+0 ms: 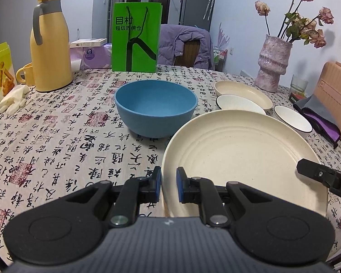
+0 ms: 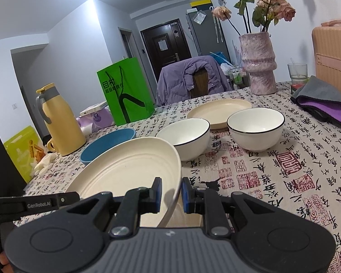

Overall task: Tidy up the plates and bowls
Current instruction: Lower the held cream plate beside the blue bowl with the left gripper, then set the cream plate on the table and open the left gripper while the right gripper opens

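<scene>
A large cream plate (image 1: 238, 154) lies near me; its left rim sits between the fingers of my left gripper (image 1: 168, 185), a small gap showing on each side. My right gripper (image 2: 171, 194) straddles the same plate's (image 2: 129, 170) right rim, jaws slightly apart from it. The plate looks tilted up on the right. A blue bowl (image 1: 156, 108) stands behind it. Two white black-rimmed bowls (image 2: 185, 137) (image 2: 255, 128) and a second cream plate (image 2: 219, 111) stand further right.
A yellow thermos (image 1: 50, 45) and mug (image 1: 25, 74) stand at the left, a green paper bag (image 1: 136, 37) at the back, a pink vase with flowers (image 1: 272, 63), a glass (image 1: 299, 86), a grey-purple cloth (image 2: 325, 104) and a pink case (image 1: 336, 95) at the right.
</scene>
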